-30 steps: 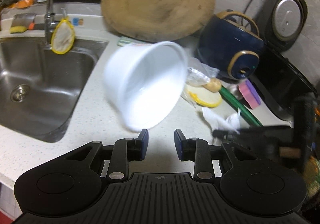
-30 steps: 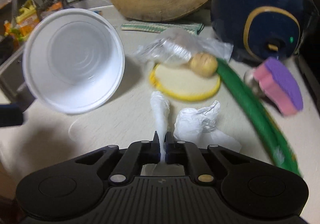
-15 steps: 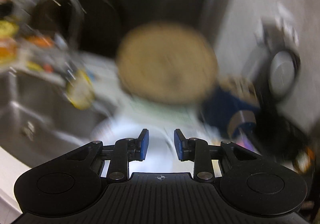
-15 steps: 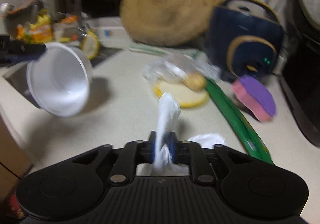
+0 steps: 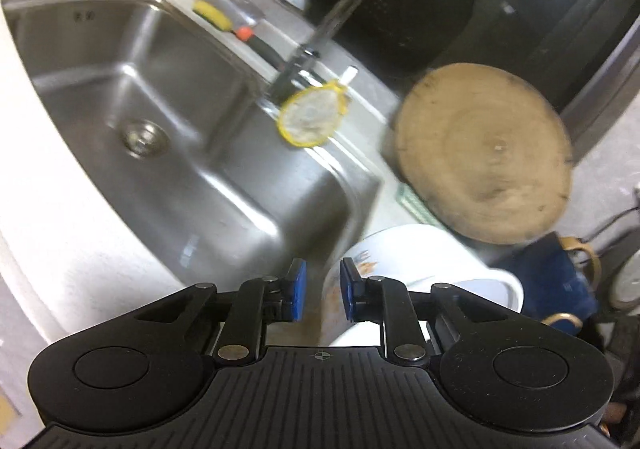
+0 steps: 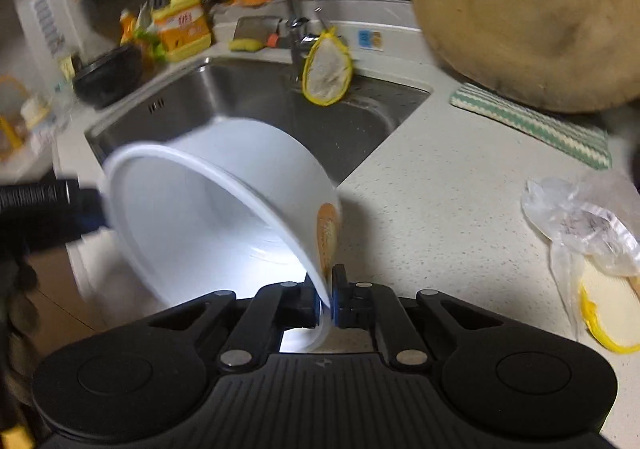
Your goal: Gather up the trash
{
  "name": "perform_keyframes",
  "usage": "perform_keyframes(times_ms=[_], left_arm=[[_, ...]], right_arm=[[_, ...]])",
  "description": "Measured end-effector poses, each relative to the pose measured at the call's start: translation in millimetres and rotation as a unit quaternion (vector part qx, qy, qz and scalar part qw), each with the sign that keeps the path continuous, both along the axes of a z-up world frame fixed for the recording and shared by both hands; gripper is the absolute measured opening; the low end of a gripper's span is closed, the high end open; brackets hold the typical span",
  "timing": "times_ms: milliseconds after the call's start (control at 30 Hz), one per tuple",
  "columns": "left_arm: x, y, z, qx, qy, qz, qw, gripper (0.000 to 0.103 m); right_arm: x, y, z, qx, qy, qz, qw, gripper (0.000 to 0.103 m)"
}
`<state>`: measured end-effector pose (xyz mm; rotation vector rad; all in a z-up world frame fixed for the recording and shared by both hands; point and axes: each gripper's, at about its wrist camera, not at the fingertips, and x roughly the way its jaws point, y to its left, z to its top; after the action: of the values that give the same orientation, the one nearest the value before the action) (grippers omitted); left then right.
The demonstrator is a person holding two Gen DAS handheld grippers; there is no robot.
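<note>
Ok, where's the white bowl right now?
In the right wrist view the white bowl is tipped on its side, low and left of centre in front of the sink, its rim pinched in the right gripper.

The right gripper [image 6: 329, 299] pinched the rim of a tilted white paper bowl [image 6: 216, 217] above the speckled counter [image 6: 432, 217], beside the steel sink [image 6: 356, 121]. Crumpled plastic wrap [image 6: 584, 221] lay right, near a round wooden board [image 6: 528, 9].

the right gripper [image 6: 327, 299] was clamped tight on a thin white wall, angled steeply downward. the left gripper [image 5: 322, 289] pointed gently down, its blue pads [image 5: 298, 289] closing with a gap between them.
</note>
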<state>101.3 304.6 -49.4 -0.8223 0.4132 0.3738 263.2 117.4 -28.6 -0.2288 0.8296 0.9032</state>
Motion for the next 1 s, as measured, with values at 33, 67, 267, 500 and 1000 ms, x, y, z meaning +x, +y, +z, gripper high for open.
perform_keyframes(times_ms=[33, 67, 267, 500, 1000], left_arm=[[1, -1, 1, 0.002, -0.002, -0.009, 1.0, 0.022], [4, -6, 4, 0.01, -0.002, -0.019, 0.9998, 0.022], [18, -34, 11, 0.02, -0.015, -0.073, 0.997, 0.022], [34, -63, 20, 0.027, -0.02, -0.127, 0.9914, 0.022], [64, -107, -8, 0.052, 0.037, -0.181, 0.9814, 0.022]], right_arm=[[5, -9, 5, 0.0, 0.007, -0.011, 1.0, 0.005], [11, -15, 8, -0.003, 0.014, -0.024, 1.0, 0.006], [29, -54, 20, -0.014, 0.056, -0.088, 0.994, 0.006], [40, -91, 26, 0.001, 0.034, -0.146, 0.989, 0.023], [23, -113, -27, 0.004, 0.074, -0.153, 0.985, 0.036]])
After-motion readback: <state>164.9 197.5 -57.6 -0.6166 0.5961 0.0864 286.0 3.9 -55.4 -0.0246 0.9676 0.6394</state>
